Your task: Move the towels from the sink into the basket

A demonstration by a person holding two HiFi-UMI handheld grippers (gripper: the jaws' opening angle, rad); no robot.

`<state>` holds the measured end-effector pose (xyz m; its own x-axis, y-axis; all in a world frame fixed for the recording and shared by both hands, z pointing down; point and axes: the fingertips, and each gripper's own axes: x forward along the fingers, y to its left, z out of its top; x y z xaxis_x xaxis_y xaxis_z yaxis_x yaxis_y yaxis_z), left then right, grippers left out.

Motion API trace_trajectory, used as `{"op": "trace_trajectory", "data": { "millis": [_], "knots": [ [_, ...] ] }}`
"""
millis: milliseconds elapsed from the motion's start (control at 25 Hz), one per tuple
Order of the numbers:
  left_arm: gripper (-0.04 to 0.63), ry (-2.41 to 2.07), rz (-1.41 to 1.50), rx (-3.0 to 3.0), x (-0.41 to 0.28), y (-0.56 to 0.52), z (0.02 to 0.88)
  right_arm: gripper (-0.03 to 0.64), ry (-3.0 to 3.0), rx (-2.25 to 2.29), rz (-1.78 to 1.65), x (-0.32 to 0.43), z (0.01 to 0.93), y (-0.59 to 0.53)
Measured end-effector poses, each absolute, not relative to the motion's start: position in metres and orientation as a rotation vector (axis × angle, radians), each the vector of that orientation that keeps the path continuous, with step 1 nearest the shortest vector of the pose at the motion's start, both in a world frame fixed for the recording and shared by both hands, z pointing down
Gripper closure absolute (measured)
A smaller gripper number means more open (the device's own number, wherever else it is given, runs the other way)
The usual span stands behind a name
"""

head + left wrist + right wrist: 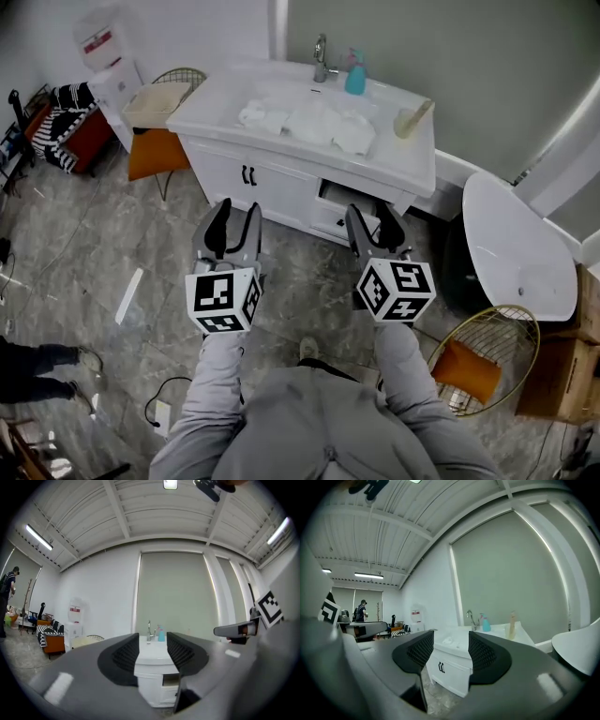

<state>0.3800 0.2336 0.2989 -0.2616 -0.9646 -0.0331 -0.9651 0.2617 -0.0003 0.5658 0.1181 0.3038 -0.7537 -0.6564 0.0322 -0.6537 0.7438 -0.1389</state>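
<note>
Clearly this is the approach step: the towels (pixel 309 124) lie in the sink (pixel 291 92), while the left gripper (pixel 234 217) and right gripper (pixel 374 223) hang short of it, fingers (pixel 123 657) released, empty. Next, I think, one gripper must reach a towel and clench; the basket (pixel 155 105) waits left of the sink.

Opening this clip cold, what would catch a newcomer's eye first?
Two handheld grippers with marker cubes, the left gripper and the right gripper, fill the lower middle of the head view, jaws apart and empty, aimed at a white vanity. White towels lie crumpled in its sink, and a pale basket sits off the vanity's left end.
</note>
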Motion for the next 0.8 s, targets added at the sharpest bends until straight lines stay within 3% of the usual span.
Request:
{"op": "trace_trajectory", "data": {
  "millis": [360, 800],
  "knots": [
    [0.360, 2.462, 0.004, -1.907, 0.318, 0.130, 0.293, 0.403, 2.988, -1.035, -0.199, 0.483, 0.306, 0.014],
    [0.360, 2.384, -0.033, -2.024, 0.196, 0.000, 0.317, 0.402, 2.999, -1.185, -0.225, 0.366, 0.338, -0.110]
  ]
}}
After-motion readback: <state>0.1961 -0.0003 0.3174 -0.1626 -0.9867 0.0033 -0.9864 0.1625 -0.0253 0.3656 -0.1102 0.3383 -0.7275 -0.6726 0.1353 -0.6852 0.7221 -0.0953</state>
